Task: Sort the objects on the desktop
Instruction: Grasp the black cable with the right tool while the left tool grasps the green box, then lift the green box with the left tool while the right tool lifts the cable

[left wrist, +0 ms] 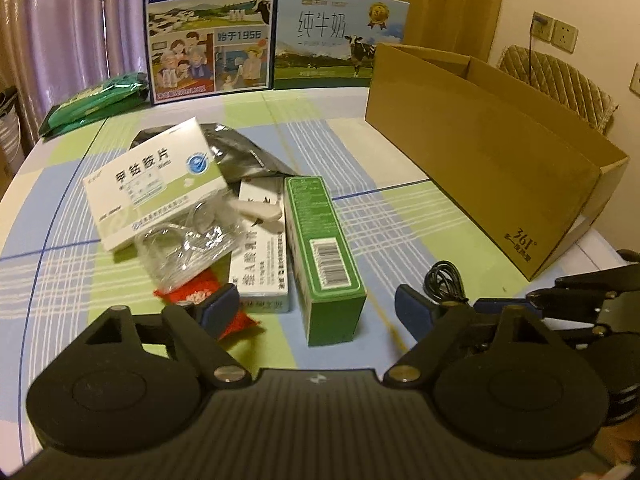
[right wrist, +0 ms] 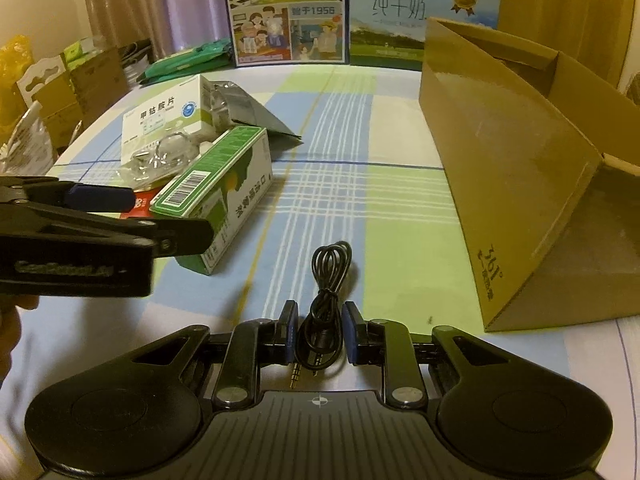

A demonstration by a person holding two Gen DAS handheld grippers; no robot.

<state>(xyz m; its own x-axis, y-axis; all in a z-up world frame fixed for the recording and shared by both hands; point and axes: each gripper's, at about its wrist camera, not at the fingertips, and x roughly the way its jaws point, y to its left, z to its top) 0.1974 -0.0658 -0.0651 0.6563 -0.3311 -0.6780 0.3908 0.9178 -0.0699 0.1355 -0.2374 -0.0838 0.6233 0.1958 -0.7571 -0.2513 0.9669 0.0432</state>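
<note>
A round table (right wrist: 328, 128) in a checked cloth fills the curtained room. At two o'clock an open cardboard box (right wrist: 516, 184) shows no contents. The green carton (left wrist: 324, 256) lies centre, between the left gripper (left wrist: 316, 312)'s spread, released fingers. The right gripper (right wrist: 319, 334)'s fingers flank a coiled black cable (right wrist: 326, 296), not quite clenched.

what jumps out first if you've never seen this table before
The big open cardboard box along the table's right side dominates. Left of it sits a jumbled pile of packages led by a green carton and a white medicine box. Nearest, the right claw straddles a coiled black audio cable, fingers not yet shut.
</note>
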